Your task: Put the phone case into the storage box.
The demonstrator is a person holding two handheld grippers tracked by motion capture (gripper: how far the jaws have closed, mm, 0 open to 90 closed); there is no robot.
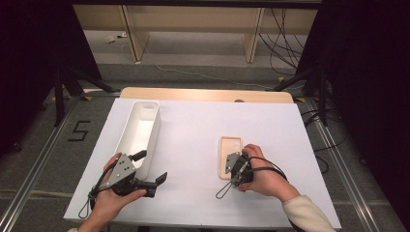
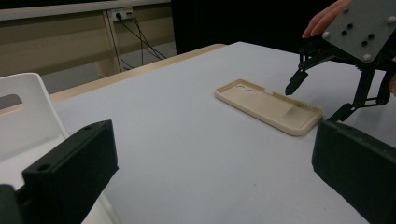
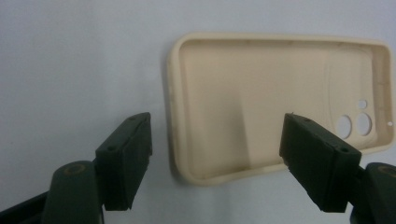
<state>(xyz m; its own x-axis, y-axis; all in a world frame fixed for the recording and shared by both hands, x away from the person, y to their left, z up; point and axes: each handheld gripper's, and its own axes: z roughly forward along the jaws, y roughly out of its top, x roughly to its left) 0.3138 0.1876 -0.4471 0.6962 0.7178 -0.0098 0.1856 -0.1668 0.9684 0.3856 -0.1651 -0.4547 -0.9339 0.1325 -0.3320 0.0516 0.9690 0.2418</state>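
Note:
A beige phone case (image 1: pixel 228 150) lies hollow side up on the white table, right of centre. Its camera holes (image 3: pixel 353 125) face the far end. My right gripper (image 1: pixel 232 165) hangs over the case's near end, pointing down, jaws open. In the right gripper view (image 3: pixel 219 154) one jaw stands beside the case over bare table and the other over the case's (image 3: pixel 261 107) inside, neither pressing on it. My left gripper (image 1: pixel 151 166) is held at the front left, open and empty. The left gripper view (image 2: pixel 210 186) looks across the table at the case (image 2: pixel 266 105) and the right gripper (image 2: pixel 315 101).
A long white bin (image 1: pixel 140 130) stands at the left, just beyond my left gripper, and its corner (image 2: pixel 23 116) is close in the left gripper view. The table's wooden far edge (image 1: pixel 208 94) borders a floor with cables and stand legs.

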